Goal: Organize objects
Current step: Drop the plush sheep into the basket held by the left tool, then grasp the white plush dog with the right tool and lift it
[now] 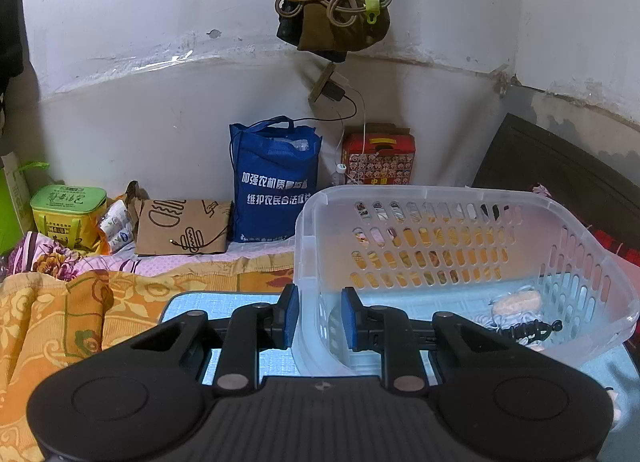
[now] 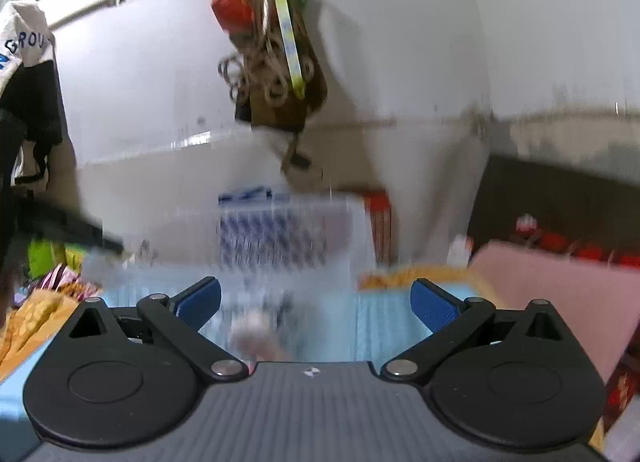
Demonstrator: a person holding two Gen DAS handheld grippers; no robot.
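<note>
While the left claw [image 1: 319,316] clamps the basket [image 1: 460,198] wall, the right claw [image 2: 316,302] gapes, seemingly above blurred items [image 2: 256,326] just ahead.

Clear perforated basket [image 1: 460,246] on blue mat [image 1: 188,304], small items [image 1: 520,314] inside.

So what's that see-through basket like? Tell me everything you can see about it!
The basket looks like clear, frosted plastic, with a smooth rim, rounded corners and rows of little oval holes in its walls. It sits tilted on a light blue mat. The left gripper is clamped on its near wall, one blue pad outside, one inside. Inside lie a striped cloth bundle and a small black thing.
</note>
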